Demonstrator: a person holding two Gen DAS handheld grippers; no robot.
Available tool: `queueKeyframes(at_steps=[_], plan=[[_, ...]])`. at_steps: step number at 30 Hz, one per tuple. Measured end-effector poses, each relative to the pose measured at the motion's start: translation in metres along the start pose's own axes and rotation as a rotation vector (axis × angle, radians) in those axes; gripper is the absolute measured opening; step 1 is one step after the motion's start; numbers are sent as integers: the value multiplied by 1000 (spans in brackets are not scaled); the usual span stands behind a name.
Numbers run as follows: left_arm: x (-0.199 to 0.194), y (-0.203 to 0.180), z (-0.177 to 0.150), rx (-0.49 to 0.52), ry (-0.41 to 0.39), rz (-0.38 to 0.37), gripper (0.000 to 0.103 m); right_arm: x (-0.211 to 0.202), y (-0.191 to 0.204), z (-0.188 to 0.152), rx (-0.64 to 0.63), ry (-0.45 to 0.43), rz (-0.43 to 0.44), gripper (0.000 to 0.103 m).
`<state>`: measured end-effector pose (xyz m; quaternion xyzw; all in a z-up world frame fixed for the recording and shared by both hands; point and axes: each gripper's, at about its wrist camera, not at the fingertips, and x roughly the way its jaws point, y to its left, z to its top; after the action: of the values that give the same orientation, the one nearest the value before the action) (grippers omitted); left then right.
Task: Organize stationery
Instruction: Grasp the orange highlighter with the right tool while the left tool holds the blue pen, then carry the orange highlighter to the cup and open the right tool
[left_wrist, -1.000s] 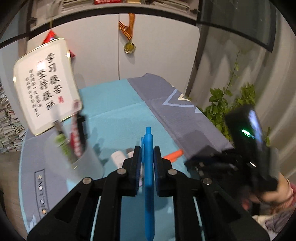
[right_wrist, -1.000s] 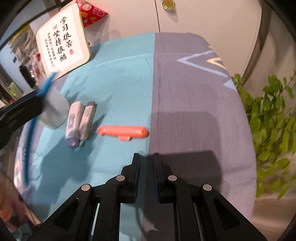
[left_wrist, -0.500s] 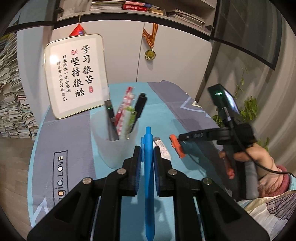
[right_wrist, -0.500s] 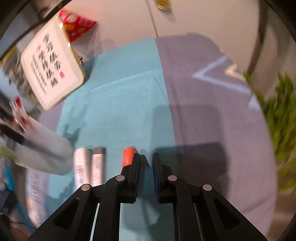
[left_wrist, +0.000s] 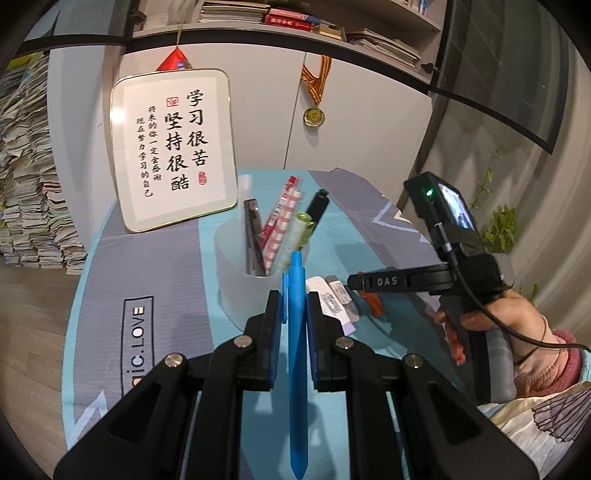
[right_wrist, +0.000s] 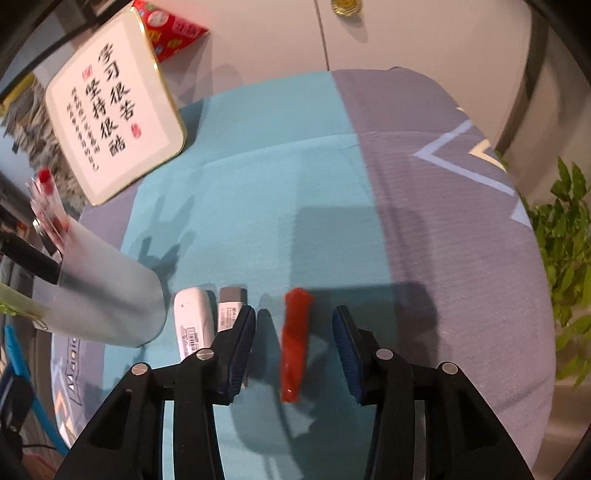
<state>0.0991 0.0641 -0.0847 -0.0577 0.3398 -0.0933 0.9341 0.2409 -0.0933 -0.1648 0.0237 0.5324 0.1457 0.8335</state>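
Jaws opening astride orange pen (right_wrist: 293, 343)

Blue pen (left_wrist: 297, 332) clamped upright; orange pen (right_wrist: 294, 339) flat

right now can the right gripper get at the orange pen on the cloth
Probably yes. The right gripper hangs over the orange pen, jaws opening with the pen lying between them untouched. The grey eraser sits just outside one finger, apart from the pen.

Blue pen (left_wrist: 297, 332), red marker (right_wrist: 294, 343), red-checked pen (left_wrist: 282, 221), teal-and-grey tablecloth (right_wrist: 424, 184)
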Motion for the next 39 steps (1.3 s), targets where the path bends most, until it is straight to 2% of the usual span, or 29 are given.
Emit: queueKeyframes(at_steps=[1,3,5,7,11,15,18,22,27,31,39], plan=[[0,2,0,-2,-1,2,11,3,2,0,-7,6,-9,42],[-1,5,1,-7,-4,7,11,6,7,2,-52,-7,-58,15],[-2,7,2,-14,-10,9,11,4,7,1,-61,-13,-59,15],[-4,9,3,-18,-16,12,11,-3,2,-1,-40,-25,-17,15],[-7,15,6,-32,-31,18,11,-40,2,-11,-66,-95,30,15],[-12,21,8,-49,-44,23,11,-82,25,-21,-140,-187,81,15],[-16,24,8,-57,-54,31,11,-115,46,-25,-193,-261,156,15],[-26,29,6,-68,-70,44,11,-135,76,-15,-251,-328,235,15],[-41,41,3,-84,-94,73,11,-125,113,10,-284,-342,275,15],[-50,52,2,-106,-105,103,11,-113,138,20,-321,-388,210,15],[-51,64,1,-125,-112,113,11,-74,139,30,-302,-322,164,15]])
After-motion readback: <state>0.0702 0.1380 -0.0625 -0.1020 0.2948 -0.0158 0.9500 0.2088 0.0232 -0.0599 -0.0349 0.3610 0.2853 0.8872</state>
